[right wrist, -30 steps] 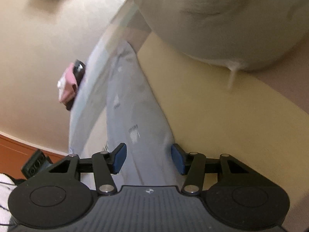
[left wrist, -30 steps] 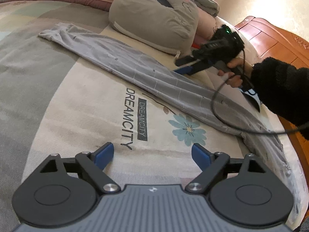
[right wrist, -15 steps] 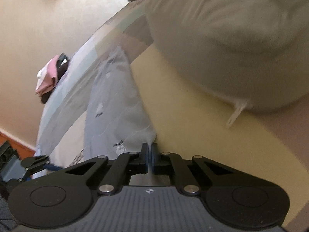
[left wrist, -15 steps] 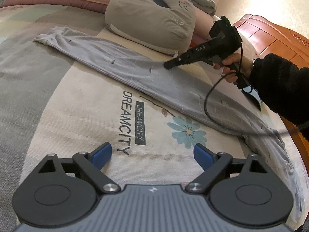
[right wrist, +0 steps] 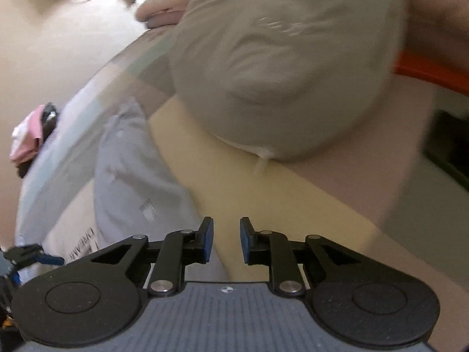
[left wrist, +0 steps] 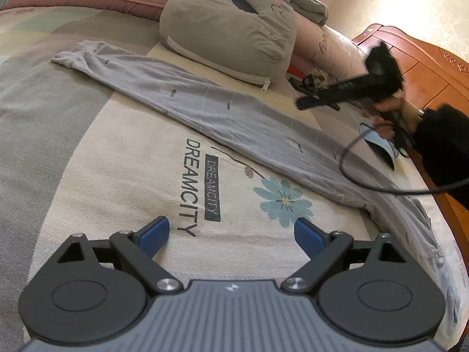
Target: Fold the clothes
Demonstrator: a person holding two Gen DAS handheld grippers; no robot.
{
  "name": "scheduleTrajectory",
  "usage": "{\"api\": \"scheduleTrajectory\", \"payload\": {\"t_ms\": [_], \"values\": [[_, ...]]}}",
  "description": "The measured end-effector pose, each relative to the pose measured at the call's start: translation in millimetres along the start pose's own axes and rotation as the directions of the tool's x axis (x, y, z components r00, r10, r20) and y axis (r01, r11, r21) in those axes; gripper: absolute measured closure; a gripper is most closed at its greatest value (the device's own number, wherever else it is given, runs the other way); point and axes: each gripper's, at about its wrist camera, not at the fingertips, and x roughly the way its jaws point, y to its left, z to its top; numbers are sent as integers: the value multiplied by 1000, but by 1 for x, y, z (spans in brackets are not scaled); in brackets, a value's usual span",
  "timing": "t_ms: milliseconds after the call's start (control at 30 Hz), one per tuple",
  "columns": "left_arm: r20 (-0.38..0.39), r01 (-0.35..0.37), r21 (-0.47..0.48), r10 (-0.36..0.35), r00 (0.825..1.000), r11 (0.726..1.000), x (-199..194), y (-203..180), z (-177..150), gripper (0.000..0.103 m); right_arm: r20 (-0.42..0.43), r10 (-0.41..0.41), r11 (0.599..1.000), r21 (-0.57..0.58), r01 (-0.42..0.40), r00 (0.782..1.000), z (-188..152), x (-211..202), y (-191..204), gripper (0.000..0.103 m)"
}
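Grey checked trousers (left wrist: 234, 117) stretched in 1 long narrow strip across the printed bedspread (left wrist: 117, 158), long axis running from the far-left cuff beside the grey cat cushion (left wrist: 228, 26) down to the bunched waist end at the near-right bed edge. Left gripper (left wrist: 231, 231) low over bare bedspread by the DREAMCITY lettering, jaws wide, nothing between them, well short of the cloth. Right gripper (right wrist: 225, 240) raised just past the strip's far edge near its middle, blurred in the left view, jaws narrow and opening, no cloth between the pads, strip lying to its left. Probably nearer for the right to retake the mid-leg, while the waist end sits closer to the left. Likely fold along the length, cuff toward waist, not yet begun
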Motion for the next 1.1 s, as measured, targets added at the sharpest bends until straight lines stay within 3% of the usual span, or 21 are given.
{"api": "scheduleTrajectory", "payload": {"t_ms": [100, 167, 233, 367, 433, 567, 733, 900, 1000, 1100], "values": [[-15, 5, -31, -5, 1000, 1000, 0, 2, 7, 11, 51, -39, 999, 7, 39, 998, -23, -25, 13, 76], [1, 1, -44, -1, 1000, 999, -3, 5, 16, 11, 87, -49, 999, 9, 48, 995, -41, -38, 27, 65], [19, -1, -52, 2, 1000, 999, -2, 14, 33, 11, 101, -40, 999, 12, 39, 994, -59, -41, 45, 59], [68, -37, -59, 41, 997, 998, 7, 42, 75, 12, 109, -10, 999, 40, 6, 994, -98, -38, 79, 56], [82, -33, -129, 44, 996, 991, 17, 68, 93, 13, 119, 6, 997, 73, -15, 993, -116, -36, 92, 53], [105, -21, -296, 55, 993, 955, 38, 123, 116, 16, 171, 27, 983, 172, -57, 985, -145, -37, 110, 48], [209, 71, -395, 14, 978, 916, 50, 165, 129, 16, 208, 24, 972, 225, -71, 978, -162, -44, 125, 42], [273, 107, -455, 24, 962, 884, 63, 190, 148, 18, 227, 14, 973, 222, -66, 974, -158, -50, 126, 41], [291, 84, -421, 47, 956, 903, 72, 194, 160, 21, 236, 3, 972, 226, -58, 972, -155, -51, 125, 41], [300, 31, -382, 93, 950, 924, 77, 197, 169, 38, 238, -5, 970, 236, -53, 971, -156, -51, 124, 41]]}}
